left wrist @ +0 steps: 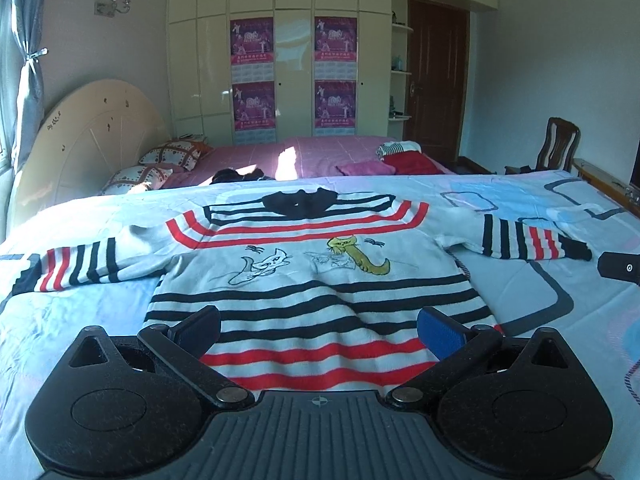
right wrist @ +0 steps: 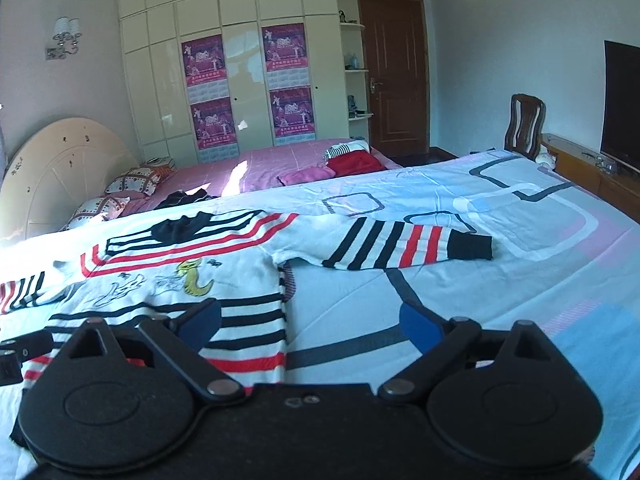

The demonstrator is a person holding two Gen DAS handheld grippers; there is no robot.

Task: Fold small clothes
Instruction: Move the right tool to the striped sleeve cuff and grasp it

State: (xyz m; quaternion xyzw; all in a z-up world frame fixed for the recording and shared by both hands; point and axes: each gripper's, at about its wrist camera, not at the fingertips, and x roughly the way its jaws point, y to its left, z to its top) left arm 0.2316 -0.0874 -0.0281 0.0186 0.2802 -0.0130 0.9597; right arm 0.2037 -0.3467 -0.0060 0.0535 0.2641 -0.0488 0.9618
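Two grippers, left gripper [left wrist: 318, 330] and right gripper [right wrist: 310, 322], both spread wide, empty. Sweater [left wrist: 312, 280] flat ahead. Suggest: pinch sleeve [right wrist: 408, 246] cuff, fold inward.

The near bed is covered with a light blue sheet [left wrist: 520, 300] printed with grey and blue rounded squares. Directly on it lies a small striped sweater [left wrist: 320, 272], flat, with both sleeves spread out to the sides (the collar points to the far edge). Behind it stands a second bed with a pink cover [left wrist: 320, 156]; on that one lie two patterned pillows [left wrist: 168, 156], a dark garment [left wrist: 236, 176], a pink cloth [left wrist: 360, 169] and a red garment [left wrist: 412, 162].
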